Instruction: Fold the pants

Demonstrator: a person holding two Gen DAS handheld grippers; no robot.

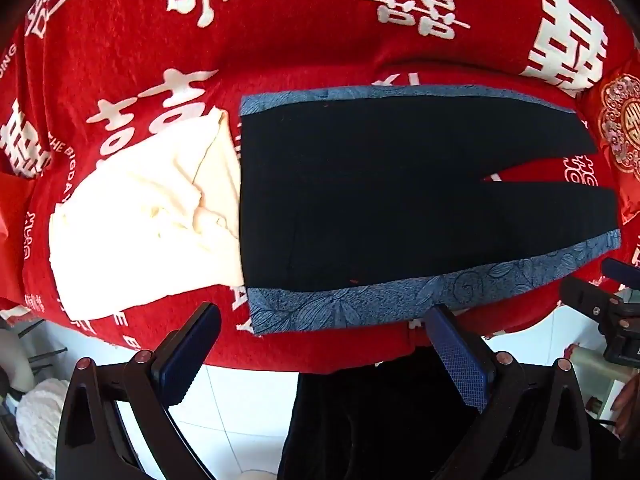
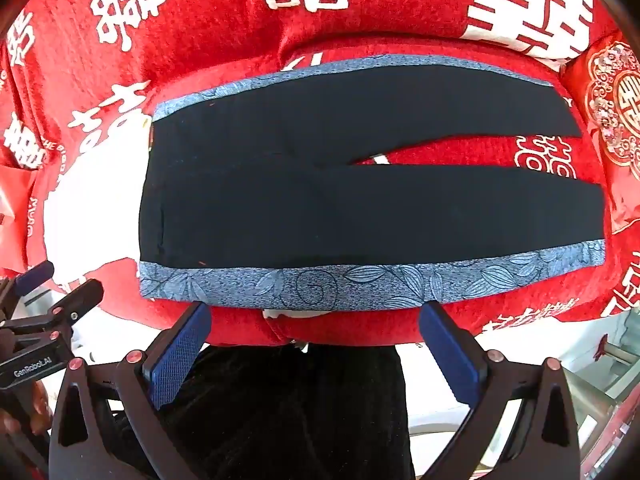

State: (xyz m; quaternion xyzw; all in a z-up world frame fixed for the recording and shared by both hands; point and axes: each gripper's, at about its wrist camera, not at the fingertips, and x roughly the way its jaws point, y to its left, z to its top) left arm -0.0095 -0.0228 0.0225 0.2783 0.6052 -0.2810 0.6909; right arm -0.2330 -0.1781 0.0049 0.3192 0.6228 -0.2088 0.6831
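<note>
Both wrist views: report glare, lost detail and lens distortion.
Left wrist view: the cream garment is blown out to near white, the black pants show almost no fold detail, and the fisheye bows their blue trim. Right wrist view: same bowing, dark corners, pants equally featureless, while the red cover stays sharp.

Matt black cloth pants [image 2: 320, 200], plush red velvety bedspread [image 2: 224, 40], cross-hatched rubbery pads [image 2: 178, 354]

One pair of pants [image 1: 380, 192], one cream cloth [image 1: 148, 224], two grippers [image 1: 324, 340].
</note>
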